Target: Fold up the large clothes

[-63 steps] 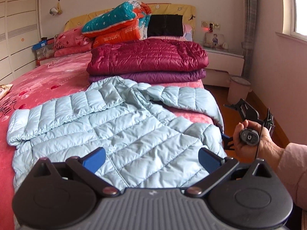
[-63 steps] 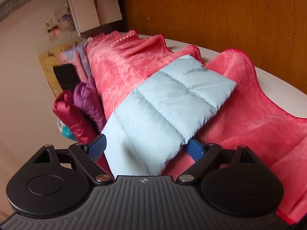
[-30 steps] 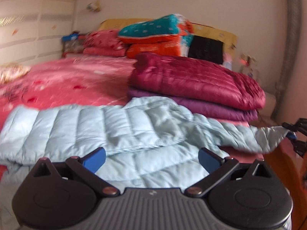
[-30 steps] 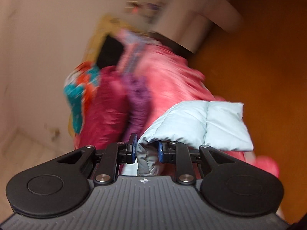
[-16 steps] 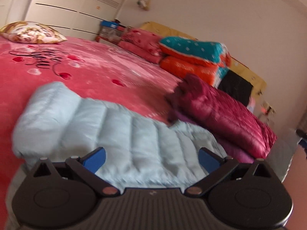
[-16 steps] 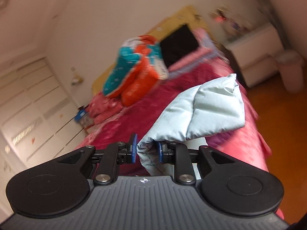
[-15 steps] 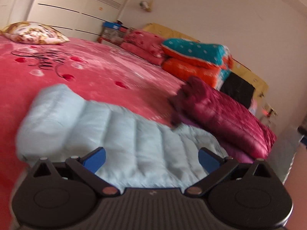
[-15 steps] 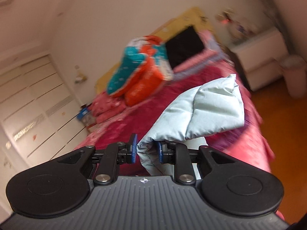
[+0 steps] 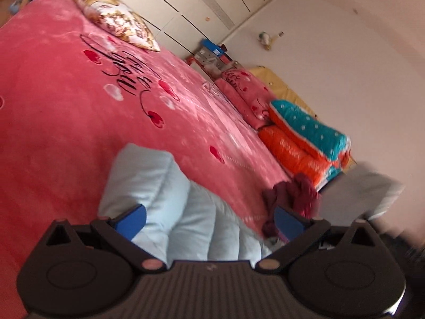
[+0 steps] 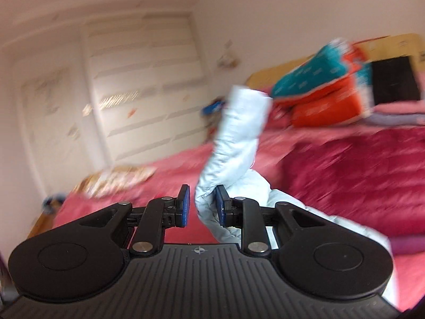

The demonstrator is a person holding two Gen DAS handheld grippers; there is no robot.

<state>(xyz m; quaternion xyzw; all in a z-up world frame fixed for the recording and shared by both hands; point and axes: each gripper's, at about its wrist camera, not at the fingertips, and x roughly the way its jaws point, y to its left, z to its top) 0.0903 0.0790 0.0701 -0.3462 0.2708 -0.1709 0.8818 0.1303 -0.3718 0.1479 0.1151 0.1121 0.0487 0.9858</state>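
A light-blue puffer jacket lies on the pink bedspread (image 9: 66,122). In the left wrist view its left sleeve (image 9: 159,194) stretches out flat, cuff end pointing away. My left gripper (image 9: 209,220) hovers open over that sleeve, its blue pads wide apart on either side of it and not pressing. My right gripper (image 10: 202,206) is shut on the jacket's other sleeve (image 10: 233,138), which stands lifted above the bed and flops upward past the pads. The jacket body (image 10: 332,223) trails down to the right beneath it. This view is motion-blurred.
Folded maroon and purple jackets (image 10: 358,175) lie on the bed at the right. Teal and orange quilts (image 9: 305,138) and pink pillows (image 9: 244,90) are stacked at the headboard. A floral cushion (image 9: 117,24) sits on the bed's far side, near the white wardrobe (image 10: 138,101).
The right gripper, holding its sleeve, rose and swung from the floor side over the bed, rolling as it went. The left gripper slid along the other sleeve toward its cuff and rolled, staying open.
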